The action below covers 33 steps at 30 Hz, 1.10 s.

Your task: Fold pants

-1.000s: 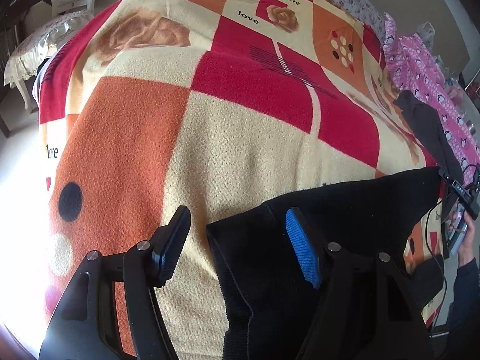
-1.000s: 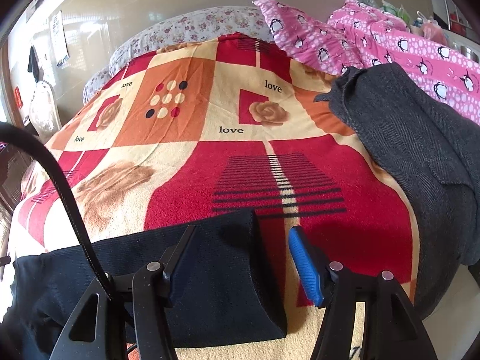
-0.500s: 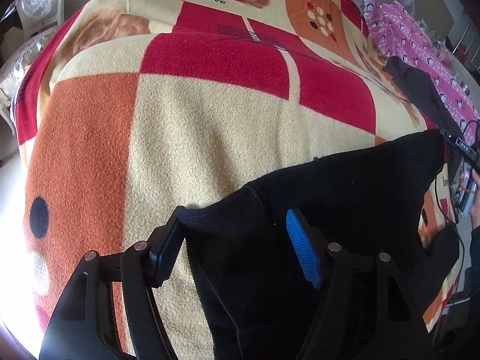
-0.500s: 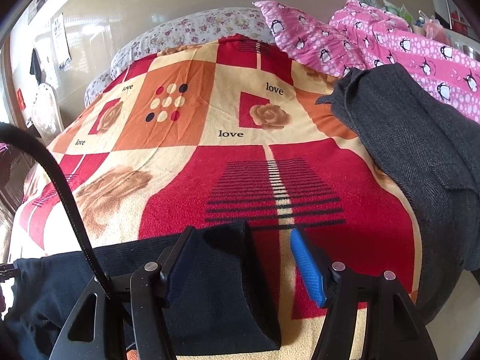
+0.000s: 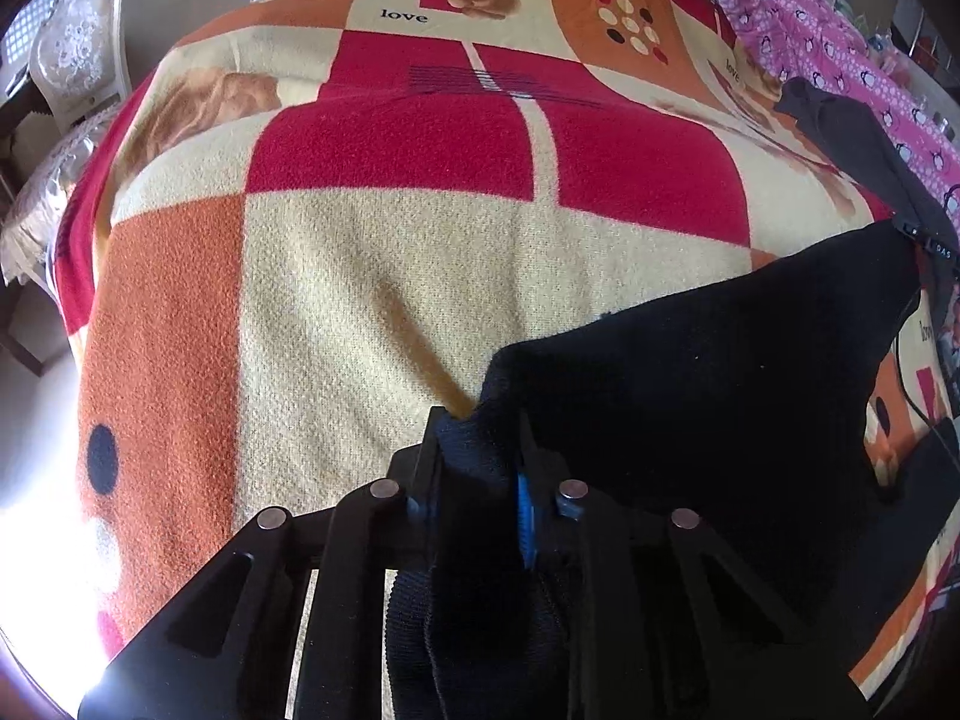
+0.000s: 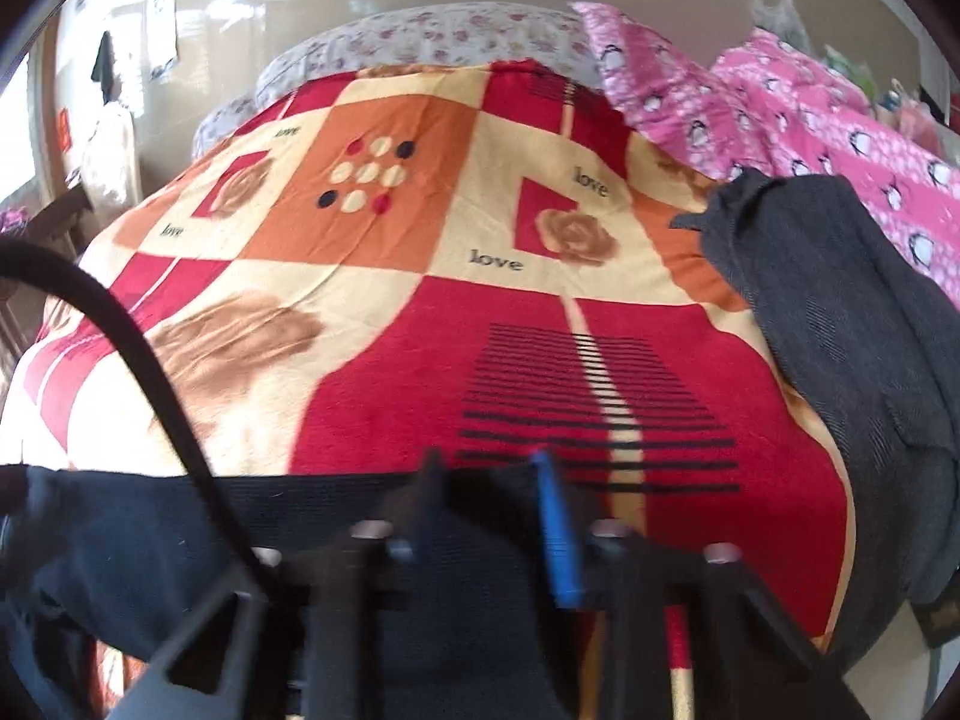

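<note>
**Both grippers clamped on the pants**

Where the left wrist view shows my left gripper (image 5: 479, 468) at lower centre, its fingers are clenched on a bunched corner of the black pants (image 5: 708, 396). The cloth fills the gap and hides most of the blue pad (image 5: 523, 510). From there the pants run to the right of the frame over the patterned blanket (image 5: 372, 276), and their far end is cut off by a dark device at the right edge that I cannot identify.

On the right wrist view, my right gripper (image 6: 489, 492) sits at bottom centre, closed on the pants' edge (image 6: 150, 516). This frame is blurred, so the exact contact is hard to make out. A black cable (image 6: 138, 360) crosses the left side and covers part of the cloth. A grey garment (image 6: 840, 324) lies at the right of the frame, apart from the pants, beside pink penguin-print bedding (image 6: 780, 114).
</note>
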Motion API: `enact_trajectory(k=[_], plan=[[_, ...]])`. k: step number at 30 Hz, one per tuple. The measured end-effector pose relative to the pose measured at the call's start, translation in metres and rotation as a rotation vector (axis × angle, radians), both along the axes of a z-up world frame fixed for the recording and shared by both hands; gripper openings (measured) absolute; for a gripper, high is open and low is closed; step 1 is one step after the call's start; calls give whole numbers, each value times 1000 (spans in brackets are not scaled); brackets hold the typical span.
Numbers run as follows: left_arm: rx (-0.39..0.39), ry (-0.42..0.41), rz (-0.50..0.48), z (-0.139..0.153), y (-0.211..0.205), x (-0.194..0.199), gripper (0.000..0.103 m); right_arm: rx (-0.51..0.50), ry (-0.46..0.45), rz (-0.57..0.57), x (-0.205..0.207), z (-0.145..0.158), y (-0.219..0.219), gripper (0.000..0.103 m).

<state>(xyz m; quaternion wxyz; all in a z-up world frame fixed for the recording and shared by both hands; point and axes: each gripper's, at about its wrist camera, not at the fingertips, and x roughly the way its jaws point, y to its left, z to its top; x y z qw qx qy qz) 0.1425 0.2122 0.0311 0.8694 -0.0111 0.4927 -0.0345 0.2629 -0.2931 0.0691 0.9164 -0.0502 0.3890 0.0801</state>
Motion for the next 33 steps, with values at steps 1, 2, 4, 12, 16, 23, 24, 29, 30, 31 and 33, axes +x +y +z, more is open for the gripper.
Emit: enact_trajectory(k=[1, 2, 4, 12, 16, 23, 24, 29, 30, 31, 33], plan=[[5, -14, 5, 5, -2, -2, 15, -3, 2, 5, -3, 2, 1, 7], [-3, -33, 11, 12, -1, -5, 15, -4, -1, 10, -8, 4, 1, 7], [-45, -73, 20, 28, 3, -13, 15, 5, -29, 14, -23, 14, -4, 7], [-79, -219, -29, 86, -7, -75, 14, 17, -123, 16, -102, 51, -31, 7], [-73, -287, -80, 99, -13, -126, 14, 21, -118, 18, -152, 53, -50, 7], [-67, -240, -98, 55, -19, -198, 14, 34, -105, 26, -263, 17, -72, 7], [-68, -225, -91, 45, -18, -205, 15, 41, -88, 29, -277, 8, -74, 7], [-128, -170, -40, 2, -12, -226, 15, 41, 1, 47, -317, -39, -73, 7], [-145, -177, -30, 2, -11, -229, 15, 49, 21, 45, -321, -46, -73, 7], [-160, -185, -23, 3, -11, -232, 16, 57, 35, 35, -326, -52, -75, 7], [-178, -189, -21, 9, -9, -235, 17, 96, 57, 10, -332, -55, -83, 23]])
